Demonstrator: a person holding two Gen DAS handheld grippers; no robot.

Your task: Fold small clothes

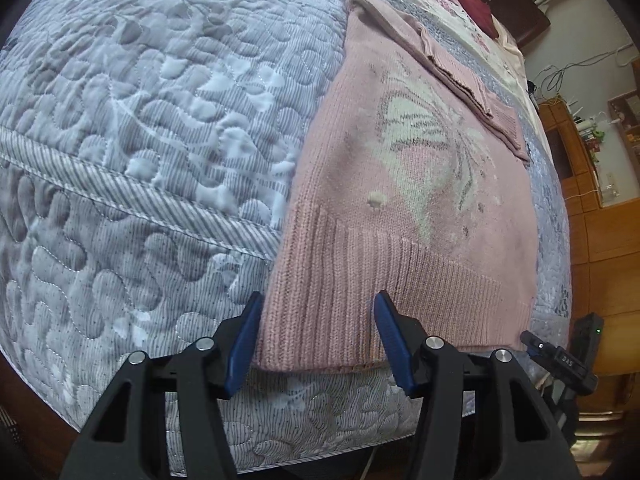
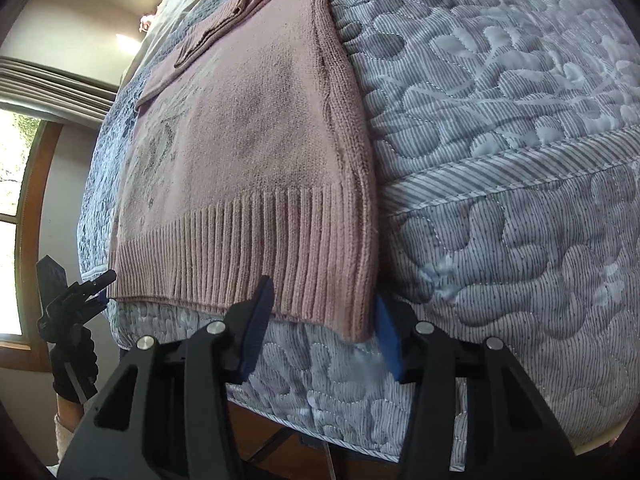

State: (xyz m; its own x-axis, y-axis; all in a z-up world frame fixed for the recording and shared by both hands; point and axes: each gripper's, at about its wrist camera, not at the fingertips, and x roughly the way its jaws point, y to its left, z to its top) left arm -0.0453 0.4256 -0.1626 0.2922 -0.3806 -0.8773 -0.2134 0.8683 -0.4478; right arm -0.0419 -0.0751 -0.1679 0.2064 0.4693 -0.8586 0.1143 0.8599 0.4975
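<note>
At the lower edge of the left wrist view, the left gripper stands with its 2 blue-padded fingers spread wide, straddling the left corner of the ribbed hem of a pink knitted sweater; neither pad is closed on the knit. At the bottom of the right wrist view, the right gripper is likewise spread wide, its fingers set to either side of the hem's right corner, which hangs slightly over the bed's edge; whether the pads touch the fabric cannot be told. The sweater lies flat, front up, on a grey-and-white quilted bedspread, hem toward the grippers. A white butterfly motif marks its chest, and 1 sleeve is folded across the upper part of the body. A stitched striped band runs across the bedspread beside the garment. Beyond the sweater, at the far end of the bed, lies a dark red cloth. At the left margin of the right wrist view, a black-gloved hand grips the handle of the other tool, with a window behind it. Wooden furniture stands at the right of the left wrist view.
</note>
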